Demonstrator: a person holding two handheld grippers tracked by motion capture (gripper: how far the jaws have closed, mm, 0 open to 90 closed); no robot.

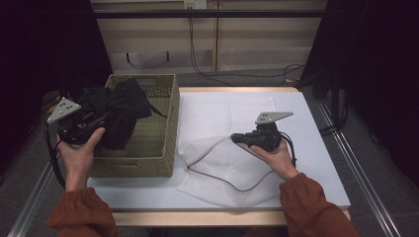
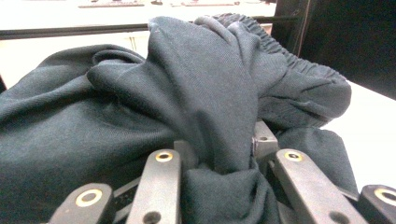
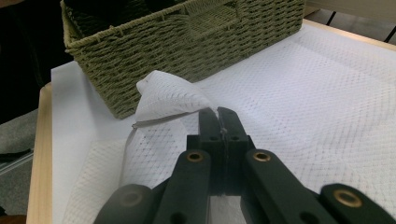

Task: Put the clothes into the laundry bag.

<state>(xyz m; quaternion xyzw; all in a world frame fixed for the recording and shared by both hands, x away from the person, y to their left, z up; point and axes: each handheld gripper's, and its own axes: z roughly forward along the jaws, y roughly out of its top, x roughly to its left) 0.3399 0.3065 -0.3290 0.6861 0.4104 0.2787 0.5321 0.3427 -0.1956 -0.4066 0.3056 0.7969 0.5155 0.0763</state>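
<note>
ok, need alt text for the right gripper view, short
The right gripper, jaws shut, pinches the lifted edge of a white mesh laundry bag spread on the white table. A woven olive basket stands just behind it.

The woven basket [image 1: 148,148] blocks the left part of the surface [image 1: 316,163], its tall walls barring any low sideways pass. Above its opening, the dark garment [image 1: 118,111] bulges over the rim and takes up most of the way in. The white mesh bag [image 1: 222,168] lies flat just right of the basket. The far right part of the surface looks open, though dim.
</note>
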